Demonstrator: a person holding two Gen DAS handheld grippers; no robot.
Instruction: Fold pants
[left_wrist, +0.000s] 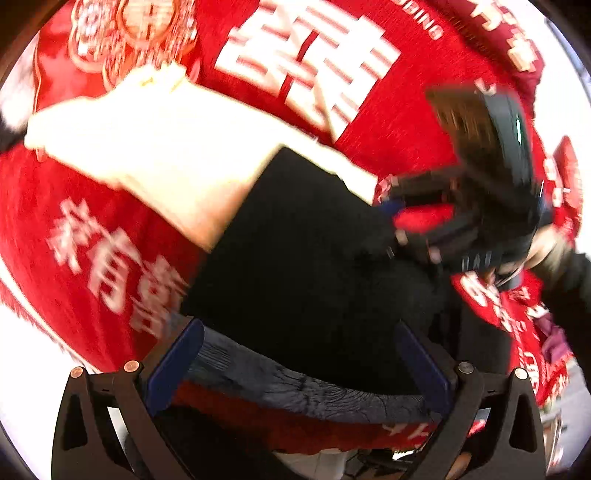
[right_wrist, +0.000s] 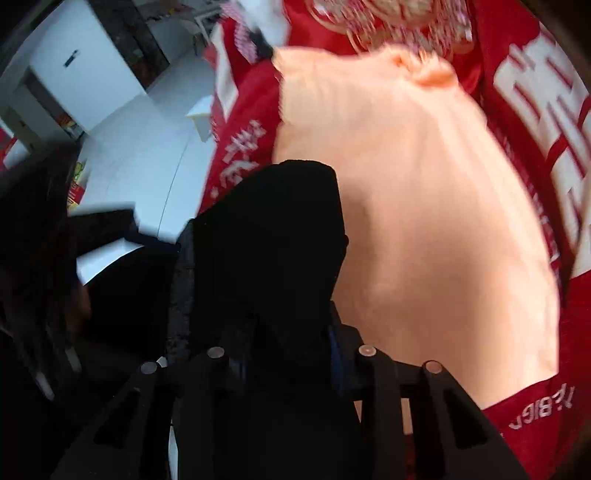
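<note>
Black pants (left_wrist: 303, 251) hang lifted over a red cloth with white characters (left_wrist: 306, 62). My left gripper (left_wrist: 299, 354) has its blue pads wide apart, with the dark waistband edge (left_wrist: 295, 380) stretched across between them. My right gripper (right_wrist: 288, 354) is shut on a bunch of the black pants (right_wrist: 273, 236); it also shows in the left wrist view (left_wrist: 399, 218), pinching the fabric's right side. A cream garment (left_wrist: 147, 140) lies flat on the red cloth beyond the pants, peach-toned in the right wrist view (right_wrist: 424, 221). Both views are motion-blurred.
The red cloth (right_wrist: 535, 129) covers the work surface. White floor (right_wrist: 147, 140) and a white cabinet (right_wrist: 74, 62) lie off its left side. A dark sleeve and hand (left_wrist: 561, 266) hold the right gripper.
</note>
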